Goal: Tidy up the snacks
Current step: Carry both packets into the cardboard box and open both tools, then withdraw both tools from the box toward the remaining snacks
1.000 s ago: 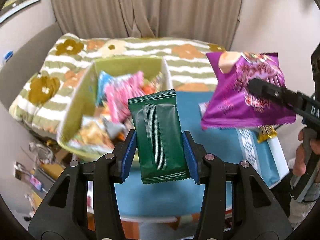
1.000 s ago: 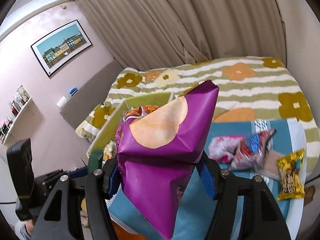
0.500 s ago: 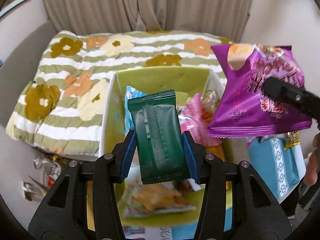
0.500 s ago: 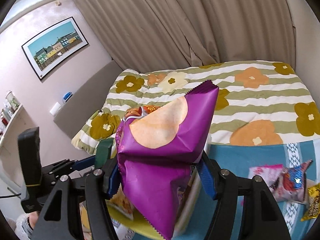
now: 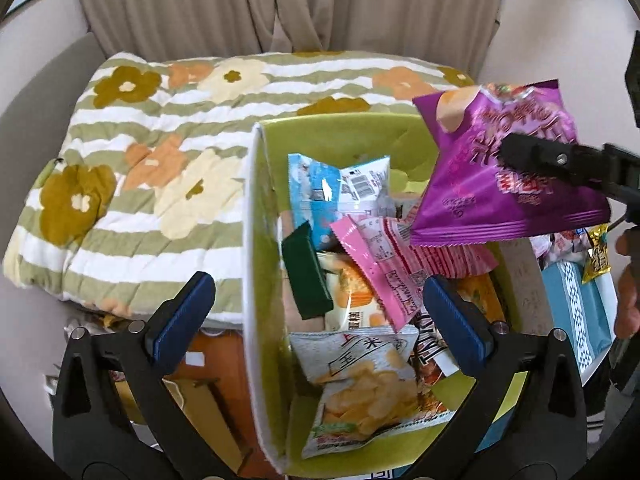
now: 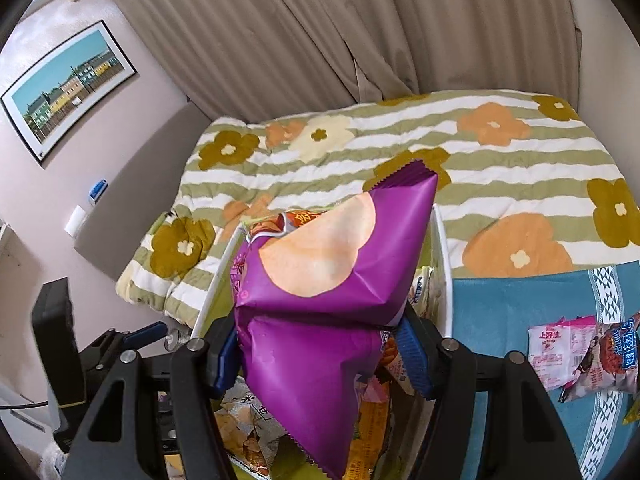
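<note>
Left gripper (image 5: pixel 318 308): jaws spread wide, nothing between the blue pads (image 5: pixel 186 312). It hovers over the green bin (image 5: pixel 250 240). A dark green packet (image 5: pixel 306 276) lies tilted inside the bin against the left wall, on top of other packs.

Right gripper (image 6: pixel 320 354): jaws clamped on a purple chip bag (image 6: pixel 320 292), pinched across its middle so the bag creases and bulges above and below the pads. In the left wrist view the purple chip bag (image 5: pixel 504 168) hangs over the bin's right side, above a pink packet (image 5: pixel 396 256) and a light blue packet (image 5: pixel 336 188).

Bin contents: already heaped. A white-and-yellow crisp bag (image 5: pixel 360 380) sits at the near end.

Left to sort: a few packs on the blue tablecloth (image 6: pixel 500 320), including a pink-and-white one (image 6: pixel 560 344). How many more lie beyond the frame edge I cannot tell.

Step in hand, as I judge it: drop the purple bag into the bin.

Doing it well:
- Bring the bag lower and toward the bin's centre before opening; it is light and puffy and could slide off the heap or over the right wall.
- Aim for the open patch at the far end, behind the blue packet.
- Keep the left gripper clear of the drop line.
- Open fully, then lift straight up so the pads do not drag the bag out.
</note>
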`<state>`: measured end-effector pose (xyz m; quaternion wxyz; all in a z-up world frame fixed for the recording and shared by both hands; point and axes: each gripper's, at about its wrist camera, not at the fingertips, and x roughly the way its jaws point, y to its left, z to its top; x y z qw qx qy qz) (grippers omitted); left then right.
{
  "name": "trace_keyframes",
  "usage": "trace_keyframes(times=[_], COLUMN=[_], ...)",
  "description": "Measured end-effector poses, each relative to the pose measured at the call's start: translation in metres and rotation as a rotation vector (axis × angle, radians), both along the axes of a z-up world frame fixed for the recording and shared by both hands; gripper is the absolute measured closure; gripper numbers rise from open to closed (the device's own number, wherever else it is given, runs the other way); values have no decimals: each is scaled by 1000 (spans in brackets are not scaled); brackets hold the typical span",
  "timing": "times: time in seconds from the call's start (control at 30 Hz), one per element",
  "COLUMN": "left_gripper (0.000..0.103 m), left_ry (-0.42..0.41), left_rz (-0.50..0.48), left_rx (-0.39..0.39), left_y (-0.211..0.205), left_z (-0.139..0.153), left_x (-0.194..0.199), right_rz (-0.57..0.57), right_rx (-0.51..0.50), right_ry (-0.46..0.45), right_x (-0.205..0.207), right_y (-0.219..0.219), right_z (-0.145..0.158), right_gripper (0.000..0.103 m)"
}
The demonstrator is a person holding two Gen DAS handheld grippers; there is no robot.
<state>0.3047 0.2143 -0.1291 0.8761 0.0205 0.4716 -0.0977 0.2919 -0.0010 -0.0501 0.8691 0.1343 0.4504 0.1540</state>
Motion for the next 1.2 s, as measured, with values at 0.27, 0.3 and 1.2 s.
trace_keyframes(times=[0.27,0.3,1.2], left_gripper=[0,0,0], left_ry=[-11,-13,-92], left_rz=[55,59,46], left_rx=[19,20,30], left_y=[15,16,-9], left_z=[12,13,48], left_x=[-13,-14,-65], right_rz=[101,115,74], right_rx=[-26,-28,-143], right_ry=[1,5,-163], right_x=[12,14,-52], right_y=[36,40,28], right_z=[-1,-2,36], right_gripper=[40,40,1])
